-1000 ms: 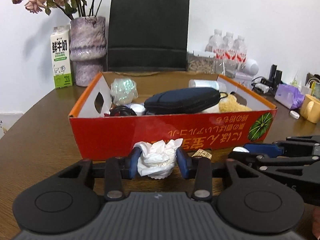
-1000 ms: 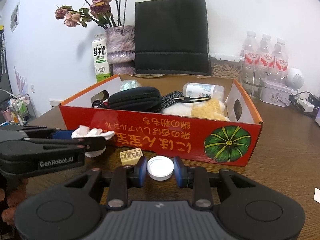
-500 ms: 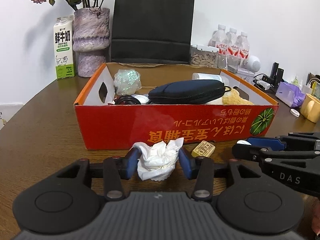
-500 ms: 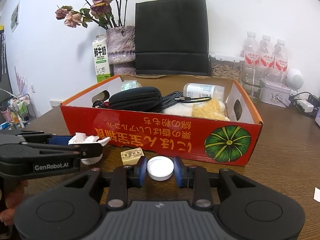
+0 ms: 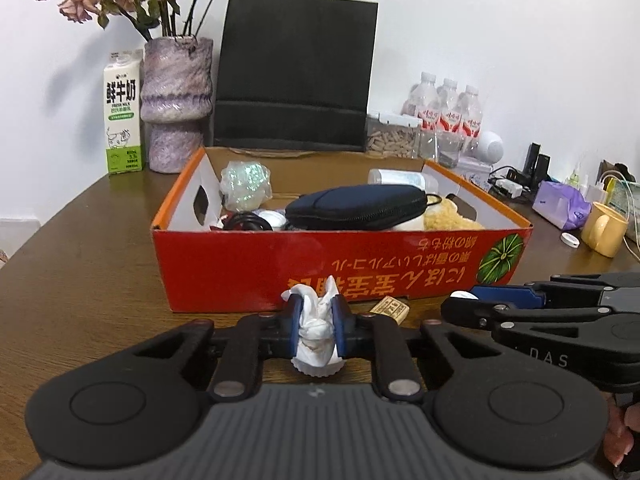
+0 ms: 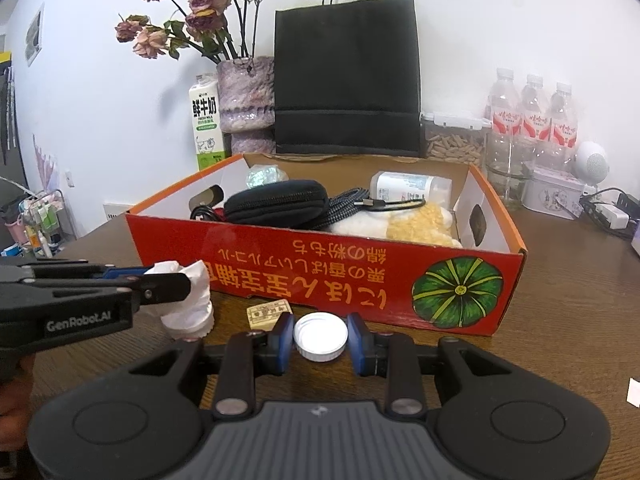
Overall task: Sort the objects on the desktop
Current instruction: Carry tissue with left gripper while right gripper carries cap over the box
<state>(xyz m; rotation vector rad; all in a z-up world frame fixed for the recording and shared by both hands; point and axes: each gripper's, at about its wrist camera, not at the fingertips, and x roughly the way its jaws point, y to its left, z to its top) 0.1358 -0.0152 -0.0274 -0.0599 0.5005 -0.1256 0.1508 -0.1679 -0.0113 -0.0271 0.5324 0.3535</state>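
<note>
A crumpled white tissue (image 5: 316, 332) sits squeezed narrow between the blue pads of my left gripper (image 5: 316, 308), whose jaws are closing on it just above the brown table. Seen from the right wrist, that tissue (image 6: 192, 308) sticks out past the left gripper (image 6: 176, 284). My right gripper (image 6: 320, 322) holds a round white cap (image 6: 320, 336) between its pads, low over the table. Both stand just in front of the red cardboard box (image 5: 280, 264), which holds a dark pouch (image 5: 356, 208), a cable, a bottle and soft items. A small tan tag (image 6: 268, 314) lies between the grippers.
Behind the box stand a black paper bag (image 5: 296, 72), a purple vase (image 5: 176, 100) of dried roses, a milk carton (image 5: 123, 112) and water bottles (image 5: 444, 112). A yellow mug (image 5: 602, 230), a purple pack and chargers crowd the far right. A person's fingers (image 5: 618, 440) grip the right handle.
The left jaws have drawn together and squeezed the tissue narrow. The left gripper's view has pulled back and up a little from the box. The right gripper with the cap has not moved.
</note>
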